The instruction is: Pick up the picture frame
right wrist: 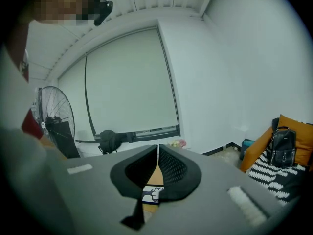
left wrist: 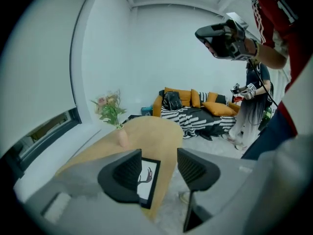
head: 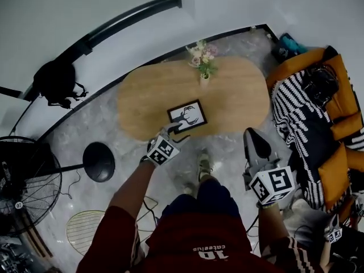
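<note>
A black picture frame (head: 186, 116) with a deer print lies flat near the front edge of the oval wooden table (head: 239, 98). My left gripper (head: 172, 131) hovers at the frame's near left corner, open. In the left gripper view the frame (left wrist: 148, 180) shows partly behind the left jaw and partly in the gap of the left gripper (left wrist: 159, 173); I cannot tell whether they touch. My right gripper (head: 256, 144) hangs over the floor right of the table, shut and empty. In the right gripper view the right gripper (right wrist: 157, 151) has its jaws together, with the frame (right wrist: 152, 194) far below.
A small vase of flowers (head: 203, 64) stands at the table's far edge. An orange sofa (head: 341, 124) with a striped blanket and black backpack (head: 320, 84) sits at the right. A floor fan (head: 23, 181), a round black stand (head: 98, 161) and a black bag (head: 56, 83) are at the left.
</note>
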